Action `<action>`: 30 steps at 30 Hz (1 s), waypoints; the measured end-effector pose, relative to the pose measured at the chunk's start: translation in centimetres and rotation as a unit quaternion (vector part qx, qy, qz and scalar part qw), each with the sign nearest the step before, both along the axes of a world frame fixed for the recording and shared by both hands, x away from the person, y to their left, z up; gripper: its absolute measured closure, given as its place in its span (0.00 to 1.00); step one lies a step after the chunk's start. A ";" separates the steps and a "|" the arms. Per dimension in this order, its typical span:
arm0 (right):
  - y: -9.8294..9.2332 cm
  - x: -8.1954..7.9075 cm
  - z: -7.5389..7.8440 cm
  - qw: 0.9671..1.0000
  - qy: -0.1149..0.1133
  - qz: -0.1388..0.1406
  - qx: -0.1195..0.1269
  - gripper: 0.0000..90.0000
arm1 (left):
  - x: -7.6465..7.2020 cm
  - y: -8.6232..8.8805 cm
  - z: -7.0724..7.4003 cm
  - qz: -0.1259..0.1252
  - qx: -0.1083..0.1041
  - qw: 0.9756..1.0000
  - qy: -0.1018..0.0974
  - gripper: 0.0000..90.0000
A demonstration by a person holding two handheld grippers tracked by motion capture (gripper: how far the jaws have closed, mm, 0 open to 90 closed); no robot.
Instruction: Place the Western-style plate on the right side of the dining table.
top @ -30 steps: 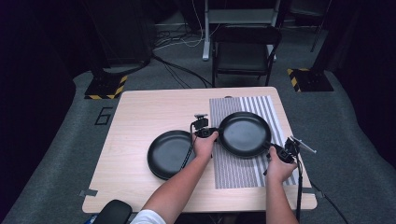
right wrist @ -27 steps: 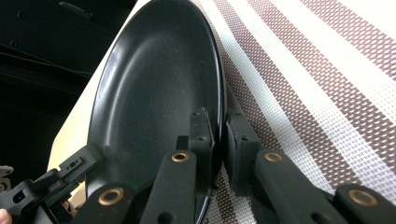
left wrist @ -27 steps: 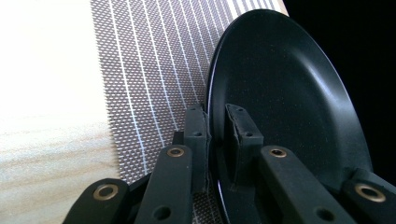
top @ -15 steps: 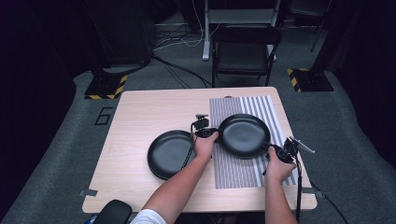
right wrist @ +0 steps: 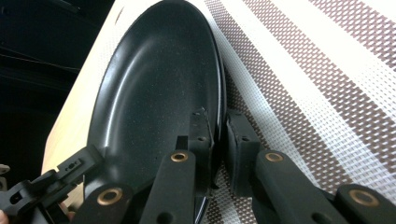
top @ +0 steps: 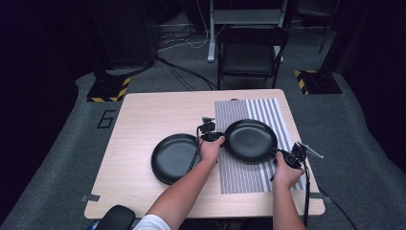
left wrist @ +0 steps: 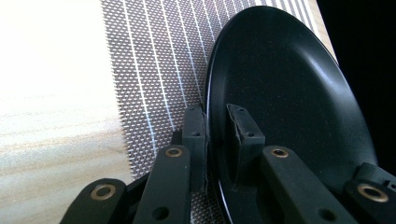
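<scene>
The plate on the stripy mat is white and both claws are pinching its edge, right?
Not quite. That plate is black, as the high view shows. The rest holds: the left claw and right claw each pinch its edge over the stripy mat.

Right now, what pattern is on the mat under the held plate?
The mat has woven brown-and-white stripes, seen best in the right gripper view, under the black plate.
</scene>
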State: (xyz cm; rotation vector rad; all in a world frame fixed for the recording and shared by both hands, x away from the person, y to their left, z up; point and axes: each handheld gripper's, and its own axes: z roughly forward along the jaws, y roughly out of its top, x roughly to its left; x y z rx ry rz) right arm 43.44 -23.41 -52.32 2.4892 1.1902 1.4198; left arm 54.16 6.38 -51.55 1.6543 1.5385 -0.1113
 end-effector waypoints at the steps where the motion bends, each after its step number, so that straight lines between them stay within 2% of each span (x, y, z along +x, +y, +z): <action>1: 0.0 0.0 0.0 1.000 0.002 0.000 -0.003 0.91 | 0.0 0.0 0.0 -0.001 0.002 1.000 0.000 0.88; 4: 0.1 -0.1 0.0 1.000 0.003 0.001 -0.014 0.90 | -0.2 -0.3 0.2 -0.001 0.016 1.000 -0.010 0.87; 6: 0.1 0.0 0.0 1.000 0.003 0.002 -0.020 0.90 | -0.2 -0.3 0.3 -0.003 0.018 1.000 -0.011 0.87; 8: 0.1 0.0 0.1 1.000 0.004 0.003 -0.020 0.90 | -0.2 -0.1 0.3 -0.010 0.019 1.000 -0.008 0.87; 9: 0.1 0.0 0.1 1.000 0.005 0.004 -0.021 0.90 | -0.2 -0.2 0.3 -0.002 0.012 1.000 -0.009 0.87; 15: -0.1 -0.1 0.4 0.999 0.000 0.007 -0.041 0.90 | -0.2 -0.2 0.3 -0.006 0.016 1.000 -0.010 0.87; 20: -0.6 -0.3 0.9 0.999 -0.011 0.001 -0.041 0.90 | -0.2 -0.2 0.5 -0.005 0.016 1.000 -0.012 0.86; 27: -0.6 -0.4 1.2 0.997 -0.024 0.010 -0.066 0.87 | -0.1 0.4 1.6 -0.003 0.018 0.999 -0.037 0.82; 28: -0.6 -0.4 1.2 0.997 -0.023 0.011 -0.071 0.87 | -0.1 0.4 1.7 0.005 0.013 0.999 -0.038 0.82; 30: -0.5 -0.4 1.2 0.997 -0.021 0.013 -0.074 0.86 | -0.1 0.6 1.7 0.004 0.018 0.999 -0.038 0.81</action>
